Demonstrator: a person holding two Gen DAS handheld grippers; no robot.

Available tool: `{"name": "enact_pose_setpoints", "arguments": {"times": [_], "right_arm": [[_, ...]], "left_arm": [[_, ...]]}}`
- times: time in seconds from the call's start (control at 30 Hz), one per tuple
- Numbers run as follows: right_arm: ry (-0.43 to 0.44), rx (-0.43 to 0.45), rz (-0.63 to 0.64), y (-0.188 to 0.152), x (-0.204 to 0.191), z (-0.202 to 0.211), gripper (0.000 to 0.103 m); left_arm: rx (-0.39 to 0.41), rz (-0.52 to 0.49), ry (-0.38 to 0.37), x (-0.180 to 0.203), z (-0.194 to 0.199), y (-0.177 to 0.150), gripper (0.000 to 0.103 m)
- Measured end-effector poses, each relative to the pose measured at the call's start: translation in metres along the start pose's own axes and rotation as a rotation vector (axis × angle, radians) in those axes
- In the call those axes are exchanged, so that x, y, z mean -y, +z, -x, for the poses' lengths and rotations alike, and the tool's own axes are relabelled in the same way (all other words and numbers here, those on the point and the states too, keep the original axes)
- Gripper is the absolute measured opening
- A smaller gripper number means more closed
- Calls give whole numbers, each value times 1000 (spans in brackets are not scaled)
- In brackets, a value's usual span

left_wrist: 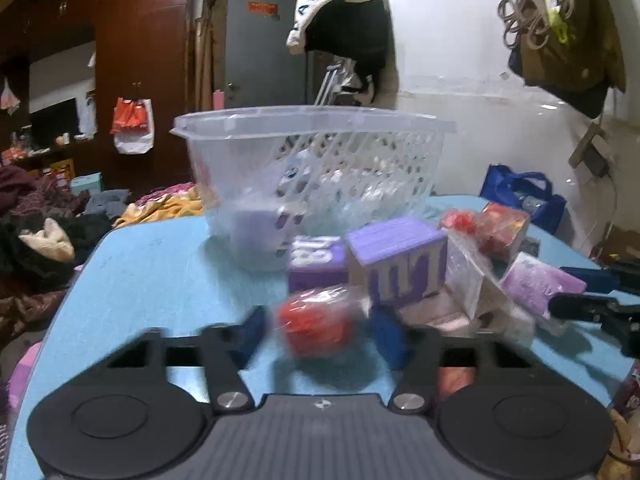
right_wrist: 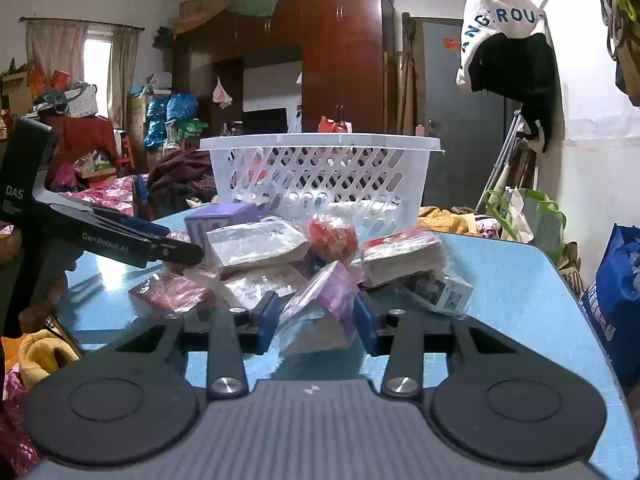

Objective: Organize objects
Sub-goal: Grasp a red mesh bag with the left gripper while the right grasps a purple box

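Note:
A white plastic basket (left_wrist: 320, 160) stands at the far side of the blue table (left_wrist: 160, 280); it also shows in the right wrist view (right_wrist: 320, 168). A heap of wrapped packets and purple boxes (left_wrist: 396, 264) lies in front of it. My left gripper (left_wrist: 320, 328) has its jaws apart around a red wrapped packet (left_wrist: 316, 324); the view is blurred and I cannot tell if the pads touch it. My right gripper (right_wrist: 316, 320) has its blue pads against both sides of a purple wrapped packet (right_wrist: 328, 304) resting on the table. The left gripper also shows in the right wrist view (right_wrist: 176, 252).
A blue bag (right_wrist: 612, 300) stands at the table's right side. Clothes and bedding (left_wrist: 48, 232) lie past the left edge. A white and black garment (right_wrist: 508, 32) hangs on the wall behind the basket. The right gripper's fingers (left_wrist: 592, 300) reach in from the right.

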State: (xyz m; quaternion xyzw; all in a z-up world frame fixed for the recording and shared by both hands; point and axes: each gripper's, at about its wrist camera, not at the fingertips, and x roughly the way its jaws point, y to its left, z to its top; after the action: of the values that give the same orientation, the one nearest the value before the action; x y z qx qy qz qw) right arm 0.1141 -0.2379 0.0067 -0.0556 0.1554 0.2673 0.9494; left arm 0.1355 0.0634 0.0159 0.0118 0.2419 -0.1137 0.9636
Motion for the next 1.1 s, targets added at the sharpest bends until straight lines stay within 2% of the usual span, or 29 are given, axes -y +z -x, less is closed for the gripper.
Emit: {"name": "enact_pose_setpoints", "arguments": {"times": [0.17, 0.27, 0.43, 0.63, 0.67, 0.77, 1.1], "right_arm": [[7, -12, -12, -3, 3, -6, 44], [-6, -19, 5, -3, -1, -12, 46], [-4, -33, 9, -3, -3, -13, 49], [8, -69, -10, -5, -1, -21, 54], [8, -67, -11, -5, -2, -20, 51], [-7, -65, 4, -6, -4, -17, 48], [-11, 85, -47, 8, 9, 20, 48]], "left_arm": [[-16, -15, 3, 1, -1, 1, 53], [-41, -10, -1, 2, -6, 4, 60], [-65, -30, -5, 7, -10, 4, 57], [-59, -43, -19, 10, -10, 3, 56], [-46, -43, -20, 10, -8, 3, 52], [11, -32, -18, 8, 0, 2, 50], [196, 49, -31, -12, 28, 7, 50]]}}
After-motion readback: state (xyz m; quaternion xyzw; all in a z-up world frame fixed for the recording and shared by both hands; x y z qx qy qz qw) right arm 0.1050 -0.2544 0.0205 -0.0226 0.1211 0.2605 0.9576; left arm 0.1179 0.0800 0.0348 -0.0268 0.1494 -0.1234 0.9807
